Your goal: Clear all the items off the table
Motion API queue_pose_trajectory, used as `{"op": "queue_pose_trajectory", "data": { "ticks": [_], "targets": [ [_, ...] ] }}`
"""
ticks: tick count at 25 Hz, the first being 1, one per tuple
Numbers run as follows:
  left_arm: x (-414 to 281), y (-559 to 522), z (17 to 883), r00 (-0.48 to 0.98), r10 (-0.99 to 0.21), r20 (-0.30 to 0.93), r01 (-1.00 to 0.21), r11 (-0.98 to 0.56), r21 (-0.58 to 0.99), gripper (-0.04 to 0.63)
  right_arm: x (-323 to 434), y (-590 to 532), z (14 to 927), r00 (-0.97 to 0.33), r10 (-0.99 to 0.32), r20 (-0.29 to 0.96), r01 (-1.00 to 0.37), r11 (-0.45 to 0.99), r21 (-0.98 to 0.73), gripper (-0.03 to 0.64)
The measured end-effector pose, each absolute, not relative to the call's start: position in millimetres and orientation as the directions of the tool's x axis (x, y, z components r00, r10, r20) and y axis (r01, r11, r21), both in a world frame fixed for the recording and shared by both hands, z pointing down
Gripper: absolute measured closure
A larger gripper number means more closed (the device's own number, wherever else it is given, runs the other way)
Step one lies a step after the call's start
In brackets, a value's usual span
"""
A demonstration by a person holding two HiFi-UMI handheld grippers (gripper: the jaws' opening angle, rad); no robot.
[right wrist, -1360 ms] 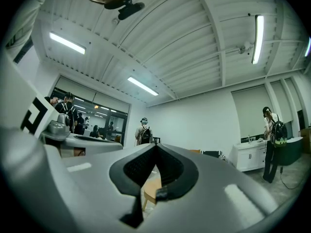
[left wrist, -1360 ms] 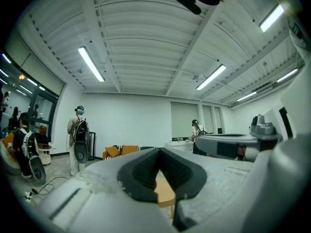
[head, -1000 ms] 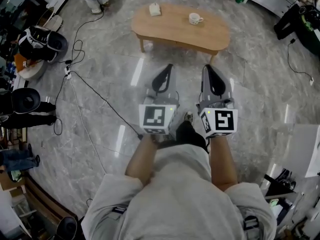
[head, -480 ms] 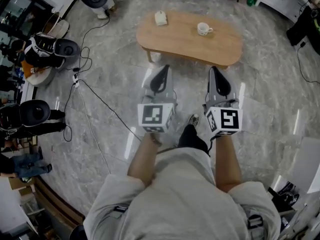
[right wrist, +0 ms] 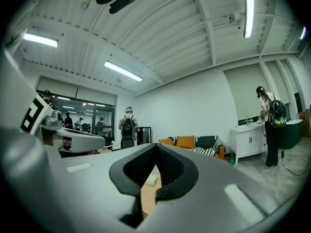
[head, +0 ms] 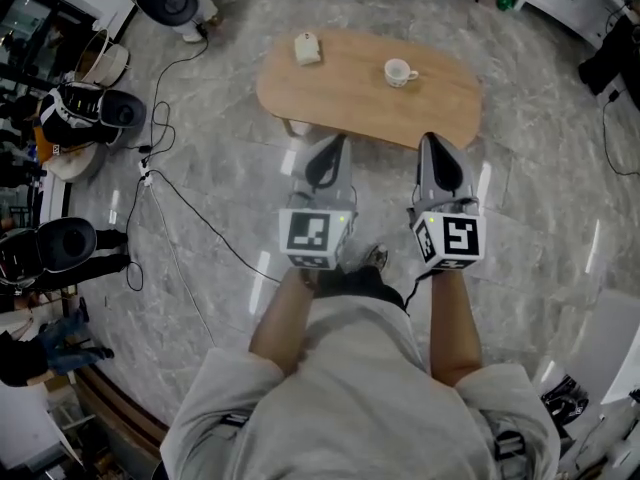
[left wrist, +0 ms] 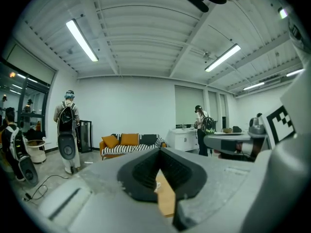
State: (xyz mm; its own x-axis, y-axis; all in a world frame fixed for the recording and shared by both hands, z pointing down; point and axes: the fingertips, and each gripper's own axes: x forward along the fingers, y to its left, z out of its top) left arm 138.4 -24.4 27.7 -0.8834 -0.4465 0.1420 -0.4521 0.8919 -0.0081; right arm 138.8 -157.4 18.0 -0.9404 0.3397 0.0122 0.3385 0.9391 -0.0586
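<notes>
A low oval wooden table (head: 350,98) stands on the marble floor ahead of me. On it are a white cup (head: 399,71) at the right and a small white boxy object (head: 307,48) at the far left end. My left gripper (head: 337,139) is shut and empty, its tip just short of the table's near edge. My right gripper (head: 431,138) is also shut and empty, its tip over the near edge. In the left gripper view the left gripper (left wrist: 159,150) shows a strip of table (left wrist: 167,200) below its closed jaws. In the right gripper view the right gripper (right wrist: 156,146) frames the white object (right wrist: 151,179).
Black cables (head: 190,193) run over the floor at the left, beside round black devices (head: 70,243). An orange-cushioned sofa (left wrist: 129,142) and a white cabinet (right wrist: 250,141) stand by the far wall. People with backpacks (left wrist: 68,130) stand around the room.
Both grippers have come forward together toward the table, which now lies right at their tips. Both stay shut and empty.
</notes>
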Motion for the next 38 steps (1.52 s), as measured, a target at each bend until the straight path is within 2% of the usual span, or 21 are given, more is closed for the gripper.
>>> {"op": "queue_pose_trajectory", "data": {
  "ticks": [20, 27, 38],
  "targets": [
    [-91, 18, 81, -0.851, -0.502, 0.156, -0.493, 0.865, 0.097, 0.574, -69, -109, 70, -0.947, 0.293, 0.130, 0.291, 0.956, -0.038, 0.611],
    [-131, 9, 117, -0.820, -0.537, 0.200, -0.520, 0.844, 0.134, 0.574, -113, -115, 106, -0.940, 0.286, 0.186, 0.283, 0.958, -0.045, 0.611],
    [-173, -36, 245, -0.760, -0.536, 0.368, -0.512, 0.842, 0.169, 0.574, -171, -152, 240, -0.877, 0.333, 0.346, 0.322, 0.942, -0.090, 0.611]
  ]
}}
